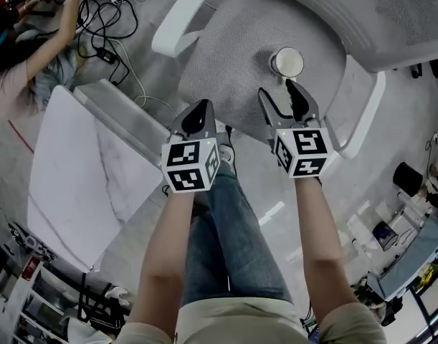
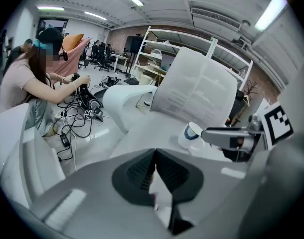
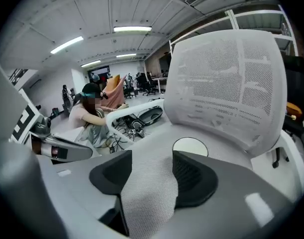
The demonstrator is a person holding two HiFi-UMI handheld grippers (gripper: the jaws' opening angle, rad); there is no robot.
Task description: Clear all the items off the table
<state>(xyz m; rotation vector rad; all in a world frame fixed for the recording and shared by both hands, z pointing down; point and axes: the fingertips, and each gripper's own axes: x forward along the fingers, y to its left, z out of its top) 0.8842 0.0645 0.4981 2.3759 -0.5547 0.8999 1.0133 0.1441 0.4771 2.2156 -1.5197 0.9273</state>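
A white cup [image 1: 287, 62] stands upright on the grey mesh seat [image 1: 222, 56] of an office chair; it also shows in the left gripper view as the cup [image 2: 190, 134] and in the right gripper view as the cup [image 3: 190, 146]. My right gripper [image 1: 282, 95] hovers just short of the cup, jaws open with only the seat mesh seen between them [image 3: 152, 161]. My left gripper [image 1: 198, 112] hangs over the seat's near left edge, its jaws shut together on nothing [image 2: 154, 156].
A white marble-look table [image 1: 82, 170] stands at the left. The chair's white armrests [image 1: 177, 16] and mesh backrest [image 1: 362, 13] frame the seat. A person [image 1: 32, 49] sits on the floor at the upper left among cables [image 1: 111, 20]. Shelving and gear line the lower right.
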